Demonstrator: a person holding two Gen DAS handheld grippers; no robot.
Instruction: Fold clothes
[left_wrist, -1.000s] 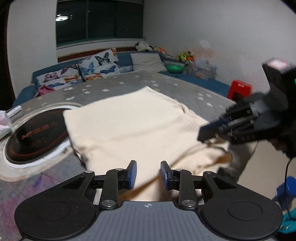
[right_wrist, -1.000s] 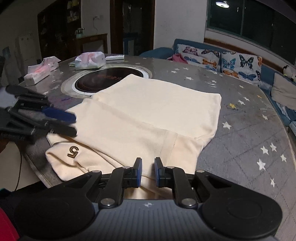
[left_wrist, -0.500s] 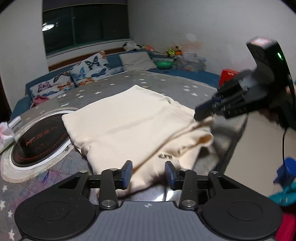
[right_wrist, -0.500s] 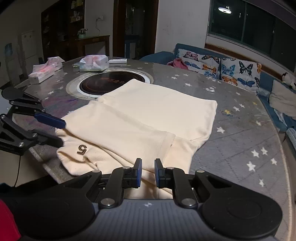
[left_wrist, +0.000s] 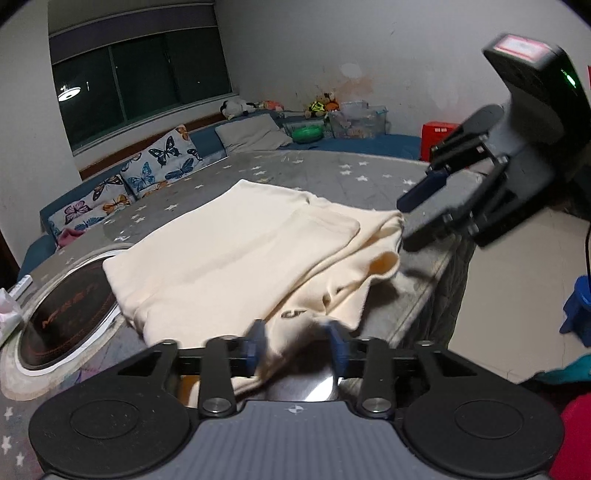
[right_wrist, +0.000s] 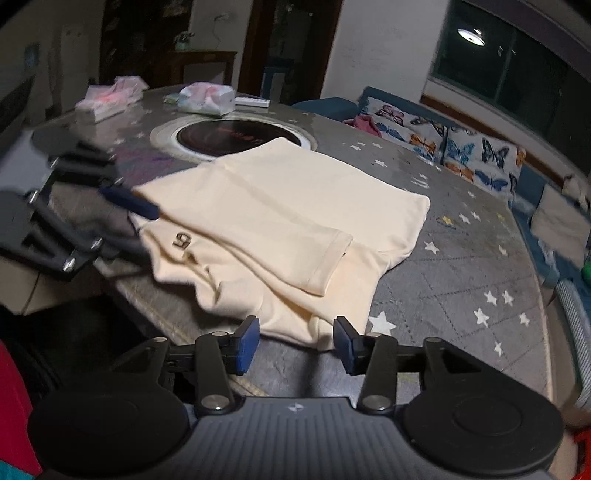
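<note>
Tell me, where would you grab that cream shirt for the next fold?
Probably the near hem of the cream shirt, at the table's edge. It lies loose and slightly bunched there, so open fingers can come in from the near side and pinch a corner.

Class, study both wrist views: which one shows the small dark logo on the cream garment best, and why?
The right wrist view. There the logo lies in full sight on the cream garment, facing the camera, its shape readable. In the left wrist view the logo sits on a drooping fold just above the left tool, foreshortened and partly creased.
</note>
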